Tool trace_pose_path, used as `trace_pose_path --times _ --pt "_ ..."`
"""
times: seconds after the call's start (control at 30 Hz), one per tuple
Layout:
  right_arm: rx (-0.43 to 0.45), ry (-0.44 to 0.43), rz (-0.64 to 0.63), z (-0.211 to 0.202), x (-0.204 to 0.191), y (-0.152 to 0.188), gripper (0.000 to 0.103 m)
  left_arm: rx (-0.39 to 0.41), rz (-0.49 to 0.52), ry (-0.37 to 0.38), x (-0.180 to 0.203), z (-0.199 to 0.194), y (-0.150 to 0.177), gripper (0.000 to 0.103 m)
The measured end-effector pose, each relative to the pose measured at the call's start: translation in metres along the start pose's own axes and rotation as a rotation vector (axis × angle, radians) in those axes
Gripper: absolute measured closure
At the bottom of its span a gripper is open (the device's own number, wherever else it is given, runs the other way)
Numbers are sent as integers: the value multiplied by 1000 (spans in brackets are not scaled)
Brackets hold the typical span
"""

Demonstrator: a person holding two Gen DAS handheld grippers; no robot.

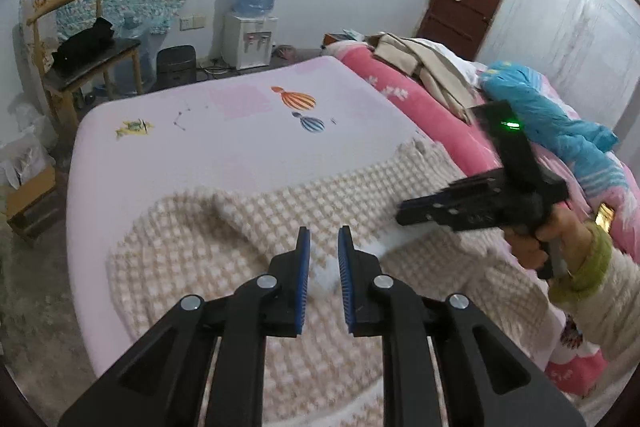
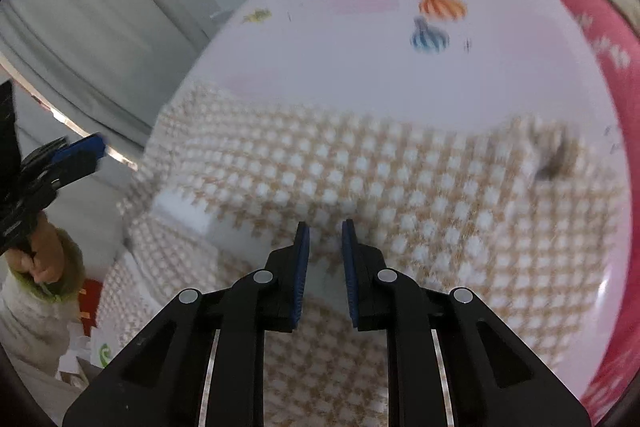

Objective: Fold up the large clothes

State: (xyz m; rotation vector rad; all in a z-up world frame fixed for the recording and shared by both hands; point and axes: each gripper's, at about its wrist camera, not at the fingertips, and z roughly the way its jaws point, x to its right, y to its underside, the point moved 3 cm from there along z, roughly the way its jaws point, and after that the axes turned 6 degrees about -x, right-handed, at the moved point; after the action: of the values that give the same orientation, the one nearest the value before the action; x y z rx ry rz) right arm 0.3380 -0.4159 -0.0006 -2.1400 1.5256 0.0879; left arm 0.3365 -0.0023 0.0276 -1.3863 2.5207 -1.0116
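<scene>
A: Left gripper (image 1: 324, 239) is hovering over the checked beige-and-white garment (image 1: 280, 211). Its blue pads (image 1: 305, 267) are standing almost together with a narrow slit between them, and no cloth is sitting in that slit. Logging it as clenched, gripping nothing.

B: Right gripper (image 2: 325, 235) is reading much the same in its own view: pads (image 2: 303, 263) are close, a thin gap is showing, and the garment (image 2: 400, 179) is lying below and ahead of the tips. That frame is blurred, so I cannot tell whether the pads are pinching fabric.

A: From the left wrist view, the right gripper (image 1: 404, 213) is sitting off to the right of my tips, held in a hand (image 1: 532, 239) with a green cuff (image 1: 592, 263).

B: The garment is lying spread on the pink bed sheet (image 1: 224, 131), partly folded, with a white inner layer showing just in front of my tips. Beyond it the balloon print (image 2: 440, 5) is showing on bare sheet.

A: A pink quilt (image 1: 400, 87) is lying to the right of the garment.
</scene>
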Motion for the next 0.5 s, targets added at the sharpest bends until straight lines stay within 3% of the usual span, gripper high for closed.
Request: trace_pose_path --times 0.13,0.27,0.3,0.37,0.47,0.5 --pt "85 46 40 -15 3 -25 86 -40 -52 -11 -5 43 -30 89" --pt "70 257 64 10 30 -33 88 -171 -73 -176 -30 106 -34 89" --pt "46 252 66 21 38 -27 88 -195 -81 -172 -37 118 -29 89" --pt "61 220 63 17 49 -14 88 -170 -84 -145 -41 119 -26 89" --pt "64 215 80 5 40 -14 84 -156 -73 -137 -36 109 -31 89" --pt "77 192 73 3 35 -20 83 -136 -53 -98 -29 104 -33 89"
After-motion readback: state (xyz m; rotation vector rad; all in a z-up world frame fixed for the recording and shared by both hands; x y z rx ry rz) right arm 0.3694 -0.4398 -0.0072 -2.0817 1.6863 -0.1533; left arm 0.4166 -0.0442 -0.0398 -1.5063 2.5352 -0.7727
